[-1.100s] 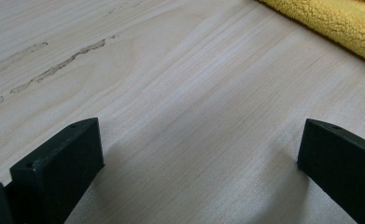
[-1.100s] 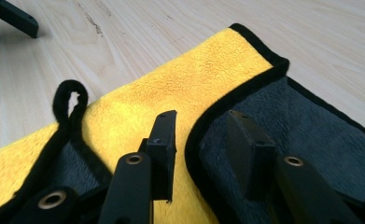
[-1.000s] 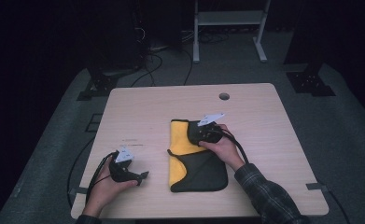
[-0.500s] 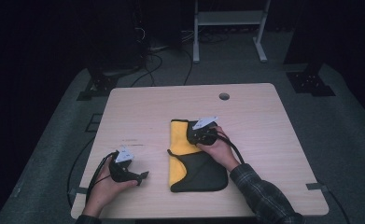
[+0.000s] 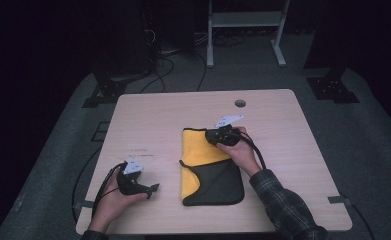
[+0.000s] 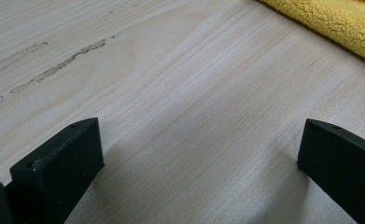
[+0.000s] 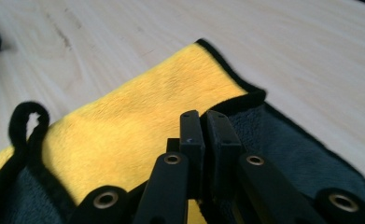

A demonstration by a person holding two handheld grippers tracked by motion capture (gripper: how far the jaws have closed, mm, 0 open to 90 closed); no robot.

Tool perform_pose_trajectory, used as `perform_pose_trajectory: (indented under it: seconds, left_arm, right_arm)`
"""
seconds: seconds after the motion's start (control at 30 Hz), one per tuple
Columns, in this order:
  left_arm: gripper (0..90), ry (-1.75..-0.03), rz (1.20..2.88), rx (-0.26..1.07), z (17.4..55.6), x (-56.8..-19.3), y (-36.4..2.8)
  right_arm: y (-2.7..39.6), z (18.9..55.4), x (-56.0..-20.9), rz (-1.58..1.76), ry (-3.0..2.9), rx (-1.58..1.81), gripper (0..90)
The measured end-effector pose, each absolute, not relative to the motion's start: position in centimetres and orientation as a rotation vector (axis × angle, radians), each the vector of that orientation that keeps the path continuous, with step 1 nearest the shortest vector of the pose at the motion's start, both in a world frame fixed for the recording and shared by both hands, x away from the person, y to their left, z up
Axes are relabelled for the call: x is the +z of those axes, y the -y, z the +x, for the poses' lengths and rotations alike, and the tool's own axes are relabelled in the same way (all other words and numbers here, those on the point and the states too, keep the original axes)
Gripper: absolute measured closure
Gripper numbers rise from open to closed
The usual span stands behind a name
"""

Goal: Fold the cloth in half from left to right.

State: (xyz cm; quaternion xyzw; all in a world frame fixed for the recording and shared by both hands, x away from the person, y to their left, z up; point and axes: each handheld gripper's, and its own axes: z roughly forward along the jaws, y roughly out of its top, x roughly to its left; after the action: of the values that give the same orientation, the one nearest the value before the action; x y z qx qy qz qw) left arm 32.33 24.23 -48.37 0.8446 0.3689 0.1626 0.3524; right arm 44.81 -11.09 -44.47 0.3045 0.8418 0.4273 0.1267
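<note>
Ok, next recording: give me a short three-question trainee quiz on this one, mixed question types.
1. True or false: the left hand-held gripper rests on the cloth.
2. Which colours does the cloth show?
3. The right hand-held gripper is: A) wide open over bare table; B) closed on a fold of the cloth; C) lifted clear of the cloth.

Key: 1 false, it sits open on bare wood beside the cloth. 2 yellow and dark grey, black edging. 3 B.

Table (image 5: 148, 120): pale wood grain, smooth, matt.
Cloth (image 7: 138, 116): fluffy pile, yellow face, dark grey back.
Jaws: matt black plastic.
</note>
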Motion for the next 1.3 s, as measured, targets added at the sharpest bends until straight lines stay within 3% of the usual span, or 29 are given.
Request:
perform_pose_trajectory:
  seconds: [0.43,0.83,1.1,1.3]
  left_arm:
    - [0.0,-0.955,2.185,0.421,32.3,-48.4,-24.2]
    - [0.0,-0.956,2.185,0.422,32.3,-48.4,-24.2]
    - [0.0,-0.959,2.185,0.422,32.2,-48.4,-24.3]
    - [0.0,-0.959,2.185,0.422,32.2,-48.4,-24.3]
  right_arm:
    - [14.4,47.9,-43.6,1.049,-2.341,1.142,85.2]
    - [16.3,50.1,-47.0,1.130,-2.343,1.055,84.7]
    - [18.3,50.3,-46.8,1.198,-2.285,1.075,67.0]
    - [20.2,49.5,-46.4,1.212,-2.256,1.079,66.7]
